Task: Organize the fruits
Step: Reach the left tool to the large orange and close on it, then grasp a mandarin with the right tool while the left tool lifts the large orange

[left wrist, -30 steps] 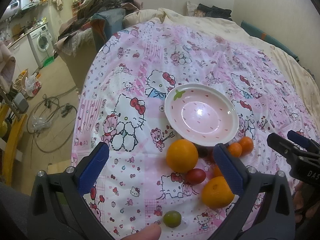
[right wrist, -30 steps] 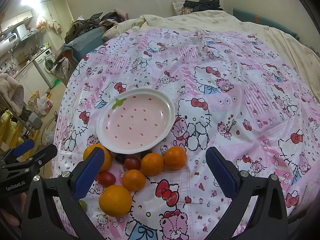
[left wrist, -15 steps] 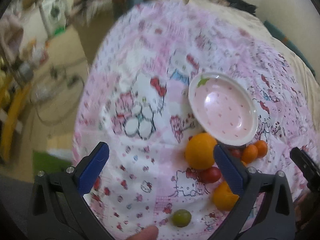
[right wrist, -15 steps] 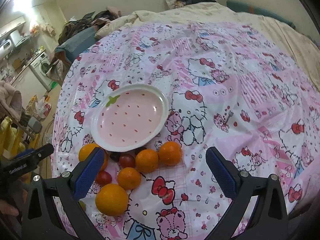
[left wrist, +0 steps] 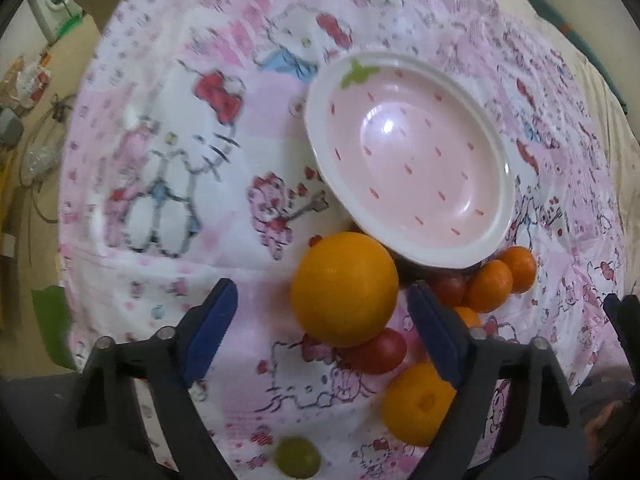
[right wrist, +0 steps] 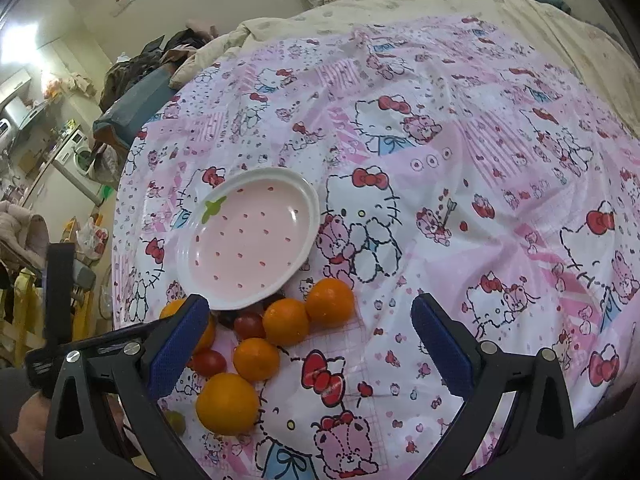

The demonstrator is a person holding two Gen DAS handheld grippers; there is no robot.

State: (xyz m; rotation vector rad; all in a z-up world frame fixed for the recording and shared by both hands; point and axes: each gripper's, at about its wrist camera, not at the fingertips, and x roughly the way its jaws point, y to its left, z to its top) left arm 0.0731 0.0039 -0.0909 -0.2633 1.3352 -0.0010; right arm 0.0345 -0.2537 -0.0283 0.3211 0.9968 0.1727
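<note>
A: Left wrist view. Why does the left tool [left wrist: 322, 318] sit over the big orange [left wrist: 345, 289]?

B: The orange lies between its spread blue pads, which have just been closing and do not yet press on it. It is probably the first fruit meant for the plate [left wrist: 486, 120].

A: Where is the fruit?

B: On the bed cover [right wrist: 460, 160], bunched at the plate's 6 o'clock rim: small oranges [right wrist: 330, 302], red tomatoes [right wrist: 249, 325], another orange [right wrist: 227, 404], and a green fruit [left wrist: 297, 457] apart at 6 o'clock. The plate holds nothing.

A: The right tool [right wrist: 310, 344]?

B: Spread and holding nothing, above the small oranges, likely waiting.
</note>
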